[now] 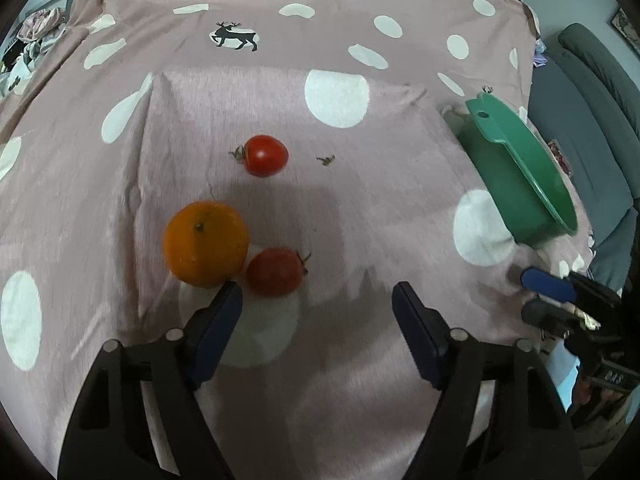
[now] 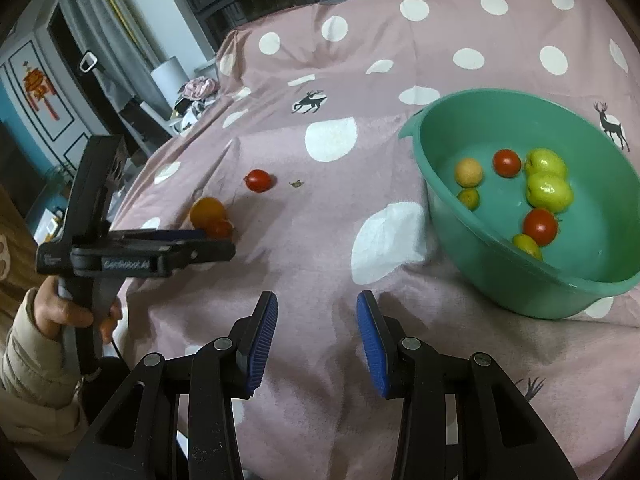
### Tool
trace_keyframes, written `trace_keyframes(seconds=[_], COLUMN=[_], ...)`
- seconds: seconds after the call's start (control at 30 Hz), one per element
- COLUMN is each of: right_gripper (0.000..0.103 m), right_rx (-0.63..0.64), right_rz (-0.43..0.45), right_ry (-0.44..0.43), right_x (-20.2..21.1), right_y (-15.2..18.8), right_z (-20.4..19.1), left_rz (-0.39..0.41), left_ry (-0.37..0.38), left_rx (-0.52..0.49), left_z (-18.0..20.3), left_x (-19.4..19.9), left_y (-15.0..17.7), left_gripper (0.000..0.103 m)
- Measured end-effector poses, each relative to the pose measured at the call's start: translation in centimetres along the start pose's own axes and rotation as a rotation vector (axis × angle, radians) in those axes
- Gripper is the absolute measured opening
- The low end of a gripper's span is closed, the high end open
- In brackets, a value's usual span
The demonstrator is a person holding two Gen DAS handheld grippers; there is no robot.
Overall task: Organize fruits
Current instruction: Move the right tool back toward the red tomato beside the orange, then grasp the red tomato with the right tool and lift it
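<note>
— Left gripper (image 1: 318, 294)?
— Released, jaws wide and empty, just short of the round orange citrus fruit (image 1: 206, 243) and small red tomato (image 1: 275, 270) on the pink dotted bedspread (image 1: 360, 208).
— Right gripper (image 2: 317, 307)?
— Parted, empty, beside the green plastic basin (image 2: 440, 208).

On the bed cover (image 2: 320, 240) lie three loose fruits: one orange (image 1: 205, 243) and two red tomatoes, one far (image 1: 265, 155) and one touching the orange (image 1: 274, 271). One small dried stem scrap (image 1: 326, 160) lies near the far tomato.

One green basin (image 2: 500, 280) stands on the cover. Seven fruits sit in it: two red tomatoes (image 2: 507, 162) (image 2: 540, 226), two large yellow-green fruits (image 2: 546, 162) (image 2: 549, 191), one pale round fruit (image 2: 469, 172), and two small yellowish ones (image 2: 468, 198) (image 2: 527, 245).

Two grippers are in view, left (image 1: 318, 294) and right (image 2: 317, 304). One hand (image 2: 70, 312) shows.
</note>
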State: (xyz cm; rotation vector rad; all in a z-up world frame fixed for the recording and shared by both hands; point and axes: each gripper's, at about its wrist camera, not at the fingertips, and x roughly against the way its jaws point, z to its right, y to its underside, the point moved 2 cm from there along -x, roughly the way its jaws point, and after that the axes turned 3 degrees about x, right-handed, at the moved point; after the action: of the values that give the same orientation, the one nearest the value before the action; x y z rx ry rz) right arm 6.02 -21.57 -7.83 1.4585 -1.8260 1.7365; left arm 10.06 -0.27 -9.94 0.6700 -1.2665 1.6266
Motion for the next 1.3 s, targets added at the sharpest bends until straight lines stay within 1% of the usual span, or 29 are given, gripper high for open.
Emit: trace_keyframes(seconds=[0.07, 0.17, 0.23, 0.33, 0.43, 0.7, 0.8, 0.9, 0.93, 1.03, 1.07, 1.13, 1.3], right_gripper=[0.042, 0.042, 0.042, 0.042, 0.042, 0.042, 0.042, 0.042, 0.042, 0.042, 0.042, 0.042, 0.042], right_rx=[-0.002, -0.005, -0.007, -0.012, -0.011, -0.018, -0.019, -0.017, -0.017, -0.02, -0.02, -0.019, -0.017], right_rz=[-0.005, -0.007, -0.01, -0.018, -0.024, -0.02, -0.022, -0.021, -0.021, -0.017, -0.016, -0.015, -0.011], right_ry=[-0.002, -0.004, -0.005, -0.007, -0.008, -0.002, -0.002, -0.007, -0.008, -0.017, -0.019, -0.02, -0.025], right_x=[-0.2, -0.4, -0.5, -0.9, -1.1, -1.1, -1.2, -1.2, -1.2, -1.1, -1.2, -1.2, -1.2], right_y=[0.1, 0.1, 0.2, 0.3, 0.3, 0.3, 0.3, 0.3, 0.3, 0.3, 0.3, 0.3, 0.3], right_z=[0.1, 0.3, 0.4, 0.5, 0.5, 0.8, 0.8, 0.8, 0.8, 0.9, 1.0, 1.0, 1.1], left_rz=[0.004, 0.0, 0.002, 0.007, 0.011, 0.054, 0.05, 0.03, 0.023, 0.012, 0.009, 0.018, 0.031], left_ry=[-0.01, -0.021, -0.028, -0.032, -0.032, -0.05, -0.068, -0.093, -0.101, -0.122, -0.126, -0.133, -0.117], left_rx=[-0.001, 0.013, 0.013, 0.015, 0.016, 0.008, -0.006, -0.039, -0.046, -0.059, -0.055, -0.054, -0.044], left_z=[-0.1, -0.6, -0.8, -0.8, -0.8, -0.7, -0.4, 0.0, 0.0, -0.1, -0.3, -0.5, -0.8], left_x=[-0.3, -0.8, -1.0, -1.1, -1.3, -1.2, -1.7, -2.6, -2.9, -3.8, -4.0, -4.0, -4.0], left_y=[-0.4, -0.9, -1.1, -1.5, -2.0, -4.8, -5.5, -5.8, -5.9, -6.2, -6.3, -6.6, -6.7], left_gripper=[0.06, 0.051, 0.048, 0.046, 0.046, 0.046, 0.046, 0.046, 0.044, 0.036, 0.032, 0.028, 0.028])
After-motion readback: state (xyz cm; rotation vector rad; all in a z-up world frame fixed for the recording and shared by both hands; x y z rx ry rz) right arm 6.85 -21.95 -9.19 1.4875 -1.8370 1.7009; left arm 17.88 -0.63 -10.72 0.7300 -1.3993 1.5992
